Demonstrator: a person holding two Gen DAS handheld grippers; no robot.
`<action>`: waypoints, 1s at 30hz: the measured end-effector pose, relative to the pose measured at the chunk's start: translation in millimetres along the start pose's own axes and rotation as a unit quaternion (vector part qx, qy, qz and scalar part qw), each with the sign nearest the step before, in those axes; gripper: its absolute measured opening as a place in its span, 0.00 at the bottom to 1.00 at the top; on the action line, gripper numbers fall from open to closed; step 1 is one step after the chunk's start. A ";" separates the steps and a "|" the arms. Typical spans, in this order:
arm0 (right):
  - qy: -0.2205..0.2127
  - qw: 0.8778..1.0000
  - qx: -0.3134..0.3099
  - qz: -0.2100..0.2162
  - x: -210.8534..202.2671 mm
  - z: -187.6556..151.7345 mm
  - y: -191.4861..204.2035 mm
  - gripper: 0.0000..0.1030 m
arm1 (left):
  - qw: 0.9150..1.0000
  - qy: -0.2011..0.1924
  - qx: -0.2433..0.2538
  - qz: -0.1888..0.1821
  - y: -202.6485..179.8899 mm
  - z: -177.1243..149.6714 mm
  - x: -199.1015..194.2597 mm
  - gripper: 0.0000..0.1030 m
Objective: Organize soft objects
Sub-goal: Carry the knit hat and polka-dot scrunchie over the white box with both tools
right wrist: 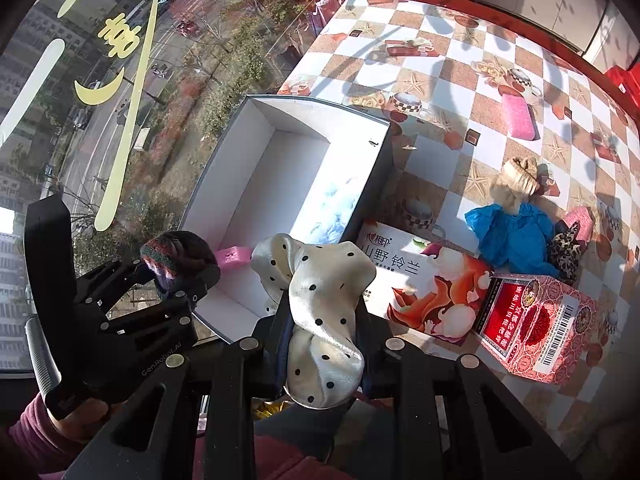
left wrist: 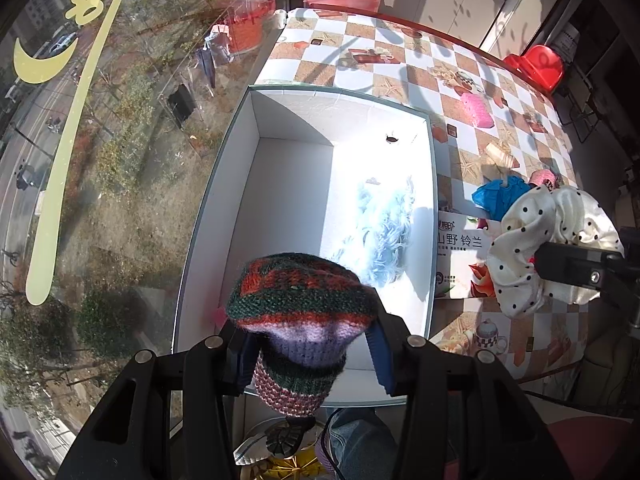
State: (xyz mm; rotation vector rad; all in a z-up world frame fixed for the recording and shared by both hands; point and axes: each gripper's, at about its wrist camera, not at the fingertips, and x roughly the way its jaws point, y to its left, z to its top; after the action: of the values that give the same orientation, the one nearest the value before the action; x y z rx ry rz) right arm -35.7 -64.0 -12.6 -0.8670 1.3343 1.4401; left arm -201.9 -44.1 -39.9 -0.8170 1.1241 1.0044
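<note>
Striped knit hat (left wrist: 300, 312), dotted white scrunchie (right wrist: 324, 312), both gripped.

Knit hat (left wrist: 300, 304) striped green-orange-lilac; scrunchie (right wrist: 320, 312) cream (black dots); box (left wrist: 296, 184) white.

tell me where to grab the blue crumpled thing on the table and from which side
Take the blue crumpled piece at its bunched top, coming straight down. It lies in a low heap, with a beige bundle behind and a leopard-print piece to its right, so side approaches look crowded.
</note>
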 end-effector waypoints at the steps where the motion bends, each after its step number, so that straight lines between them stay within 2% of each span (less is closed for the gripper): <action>1: 0.000 1.000 -0.001 0.000 0.2 0.5 1.2 0.26 | 1.000 0.001 0.000 0.000 0.1 -0.1 0.9 0.49; 16: -0.008 1.000 -0.017 0.001 2.8 23.8 10.2 0.26 | 1.000 0.001 -0.003 0.002 2.7 8.0 4.8 0.49; 30: -0.016 1.000 -0.023 -0.003 8.7 53.1 16.2 0.26 | 1.000 0.003 -0.005 0.008 2.7 30.8 13.0 0.49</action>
State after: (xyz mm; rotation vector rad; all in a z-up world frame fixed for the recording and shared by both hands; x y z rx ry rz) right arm -48.2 -9.5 -7.9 -0.8737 1.2783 1.4791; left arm -192.7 -12.3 -44.9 -0.8215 1.1323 1.0220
